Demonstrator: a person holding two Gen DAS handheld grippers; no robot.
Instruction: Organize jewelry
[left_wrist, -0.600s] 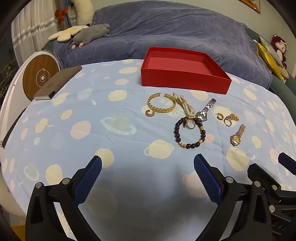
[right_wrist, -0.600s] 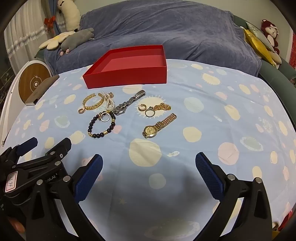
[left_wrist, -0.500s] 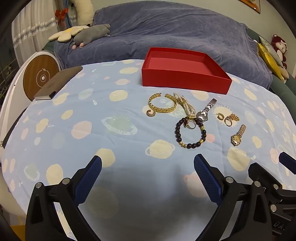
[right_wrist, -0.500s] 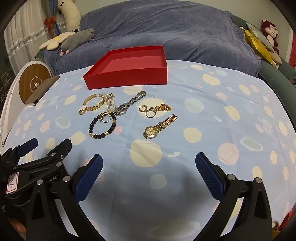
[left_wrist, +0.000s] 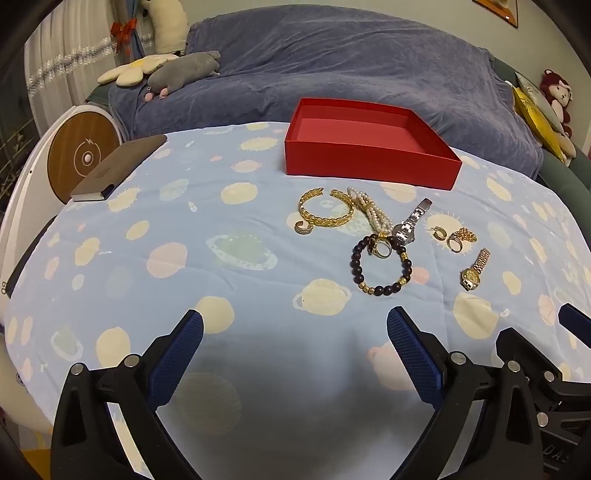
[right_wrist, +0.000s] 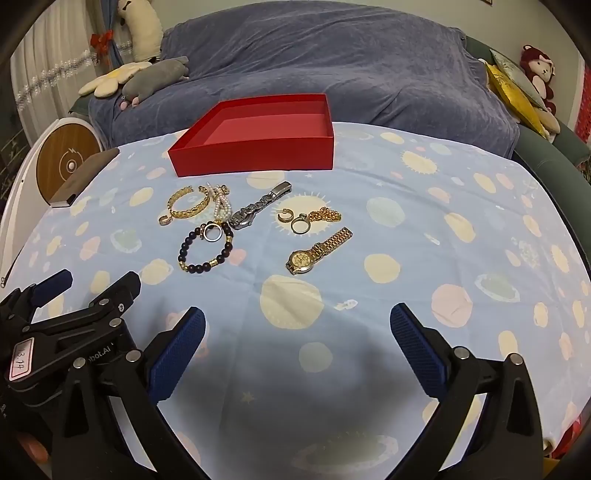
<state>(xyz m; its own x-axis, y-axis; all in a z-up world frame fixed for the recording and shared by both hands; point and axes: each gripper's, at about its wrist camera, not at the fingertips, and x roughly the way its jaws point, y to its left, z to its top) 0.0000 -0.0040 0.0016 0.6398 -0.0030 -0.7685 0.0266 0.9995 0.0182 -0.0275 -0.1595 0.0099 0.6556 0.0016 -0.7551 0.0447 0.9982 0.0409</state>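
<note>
An empty red box (left_wrist: 369, 147) (right_wrist: 258, 147) sits at the far side of the blue planet-print cloth. In front of it lies loose jewelry: a gold cuff bracelet (left_wrist: 327, 214) (right_wrist: 188, 206), a pearl bracelet (left_wrist: 371, 212), a silver watch (left_wrist: 410, 221) (right_wrist: 258, 208), a dark bead bracelet (left_wrist: 380, 266) (right_wrist: 205, 251) with a ring on it, small gold rings (left_wrist: 454, 238) (right_wrist: 301, 225), and a gold watch (left_wrist: 474, 269) (right_wrist: 317, 251). My left gripper (left_wrist: 293, 350) and right gripper (right_wrist: 297, 347) are both open, empty and short of the jewelry.
A dark notebook (left_wrist: 118, 173) lies at the cloth's left edge beside a round wooden disc (left_wrist: 79, 158). A blue-covered sofa (left_wrist: 332, 62) with plush toys (left_wrist: 177, 70) stands behind the table. The right gripper's body shows at lower right of the left wrist view (left_wrist: 546, 373).
Both views have shifted slightly; the jewelry sits a touch lower in the frames, so both grippers have eased a little. Nothing was grasped or moved.
</note>
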